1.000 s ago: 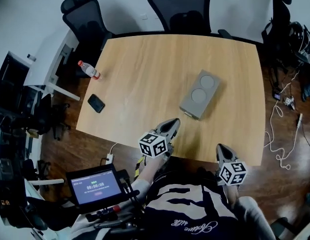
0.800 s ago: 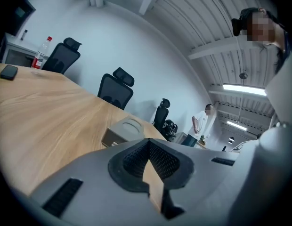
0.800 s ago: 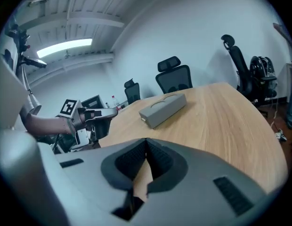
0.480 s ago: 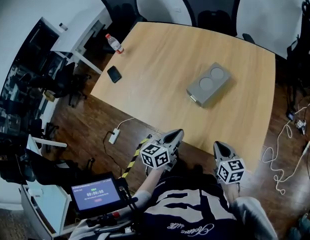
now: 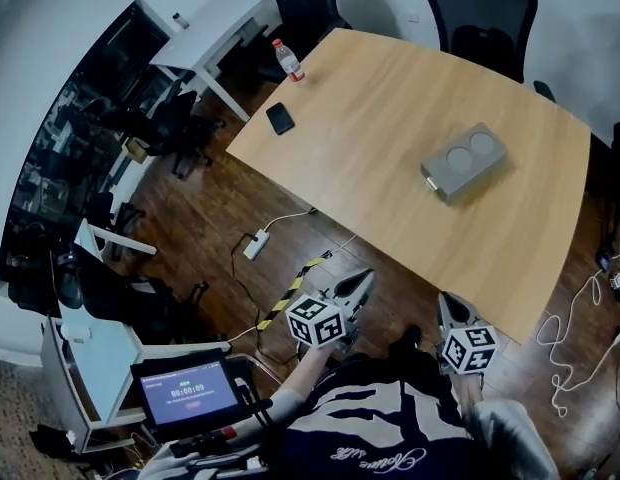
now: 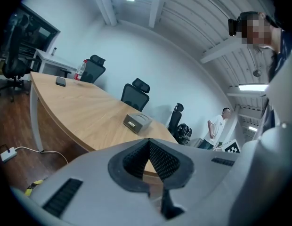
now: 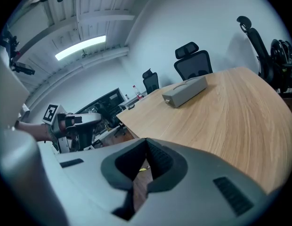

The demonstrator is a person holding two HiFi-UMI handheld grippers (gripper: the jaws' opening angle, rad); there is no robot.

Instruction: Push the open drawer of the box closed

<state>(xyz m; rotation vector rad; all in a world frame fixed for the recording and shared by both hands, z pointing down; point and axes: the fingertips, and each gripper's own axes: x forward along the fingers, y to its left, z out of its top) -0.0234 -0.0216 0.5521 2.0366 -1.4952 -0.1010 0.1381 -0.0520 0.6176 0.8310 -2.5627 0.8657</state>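
In the head view the grey rectangular box (image 5: pixel 466 162) with two round recesses lay too small to tell whether its front stood open or shut. The black mesh office chair (image 5: pixel 482 13) beyond the pale wooden desk (image 5: pixel 390 108) was cut off by the top edge. The clear plastic bottle's (image 5: pixel 287 60) label was unreadable.

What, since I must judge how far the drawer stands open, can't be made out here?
Box: too small and far in the head view and both gripper views to show how far its drawer is out.
Bottle label: too small, head view.
Chair back: cut off by the head view's top edge.
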